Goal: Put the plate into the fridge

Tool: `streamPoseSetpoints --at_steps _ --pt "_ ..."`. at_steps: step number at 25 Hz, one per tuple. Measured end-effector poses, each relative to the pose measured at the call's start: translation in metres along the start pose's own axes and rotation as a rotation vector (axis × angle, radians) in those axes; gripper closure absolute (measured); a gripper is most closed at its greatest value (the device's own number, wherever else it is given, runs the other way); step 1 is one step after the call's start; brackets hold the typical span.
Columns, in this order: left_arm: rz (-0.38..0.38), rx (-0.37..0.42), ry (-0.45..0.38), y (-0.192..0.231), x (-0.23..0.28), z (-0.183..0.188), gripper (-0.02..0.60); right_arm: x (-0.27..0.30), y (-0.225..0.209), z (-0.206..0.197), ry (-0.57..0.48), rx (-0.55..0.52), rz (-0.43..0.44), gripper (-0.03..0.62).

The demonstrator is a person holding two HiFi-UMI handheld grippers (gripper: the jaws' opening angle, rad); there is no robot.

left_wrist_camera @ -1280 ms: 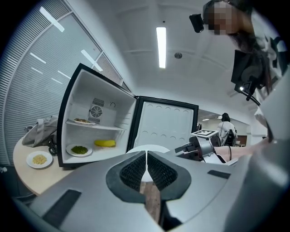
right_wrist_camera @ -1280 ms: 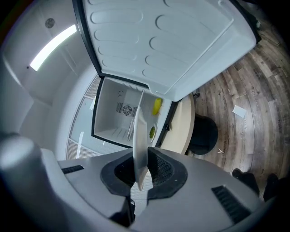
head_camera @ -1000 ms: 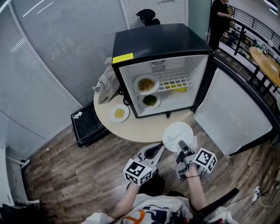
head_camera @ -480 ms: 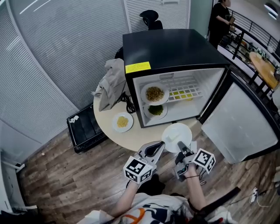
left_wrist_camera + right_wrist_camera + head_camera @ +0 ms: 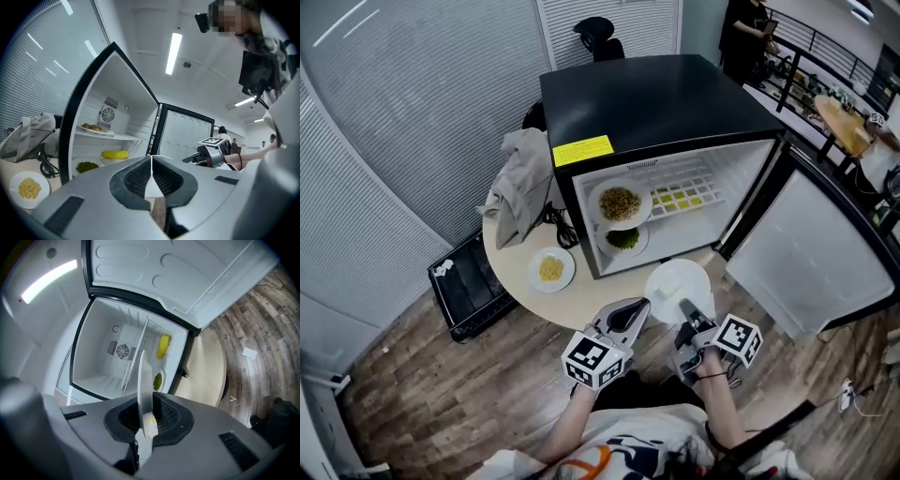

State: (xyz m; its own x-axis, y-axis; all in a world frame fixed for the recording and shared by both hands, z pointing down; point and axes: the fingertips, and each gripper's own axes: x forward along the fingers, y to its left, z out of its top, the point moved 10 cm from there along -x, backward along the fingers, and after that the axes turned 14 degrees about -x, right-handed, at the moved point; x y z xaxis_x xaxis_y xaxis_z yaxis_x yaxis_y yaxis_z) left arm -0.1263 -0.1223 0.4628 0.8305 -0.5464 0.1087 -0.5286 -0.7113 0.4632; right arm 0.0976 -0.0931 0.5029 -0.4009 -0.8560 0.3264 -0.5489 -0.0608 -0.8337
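head view: plate at lower centre, rim clamped by right gripper, just short of the open fridge above it. left gripper sits beside.
left gripper view: jaws together, empty.
right gripper view: plate edge-on, long axis aimed into the fridge.

— Head view?
— High overhead, facing steeply down on the round table and the open fridge; left gripper and right gripper low in frame.
— Gripper views?
— Low, off the table's near edge, close behind the jaws, facing into the fridge. Right one rolled sideways, white plate edge-on at the lens.
— Shared?
— Fridge interior, in all three.
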Motion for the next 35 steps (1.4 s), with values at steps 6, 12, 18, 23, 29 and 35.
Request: streamPoseSetpoints --at_steps 6,12,18,23,29,35 --pt "-0.029 -0.023 0.031 0.001 0.013 -0.008 0.571 -0.003 -0.010 0.006 -0.012 0.016 -0.035 0.563" --pt "-0.019 -0.009 0.046 0.012 0.021 -0.003 0.571 0.013 -0.019 0.018 -0.010 0.035 -0.038 0.562" --pt "0.011 -0.014 0.046 0.027 0.039 0.004 0.571 0.036 -0.025 0.036 0.020 0.023 -0.038 0.563" --pt "0.026 -0.019 0.059 0.036 0.059 0.009 0.571 0.059 -0.036 0.052 0.048 0.037 -0.044 0.563" --pt "0.044 -0.023 0.068 0.049 0.085 0.016 0.571 0.088 -0.051 0.073 0.068 0.045 -0.053 0.562" --pt "0.072 -0.040 0.082 0.062 0.101 0.016 0.571 0.114 -0.064 0.082 0.110 0.046 -0.066 0.563"
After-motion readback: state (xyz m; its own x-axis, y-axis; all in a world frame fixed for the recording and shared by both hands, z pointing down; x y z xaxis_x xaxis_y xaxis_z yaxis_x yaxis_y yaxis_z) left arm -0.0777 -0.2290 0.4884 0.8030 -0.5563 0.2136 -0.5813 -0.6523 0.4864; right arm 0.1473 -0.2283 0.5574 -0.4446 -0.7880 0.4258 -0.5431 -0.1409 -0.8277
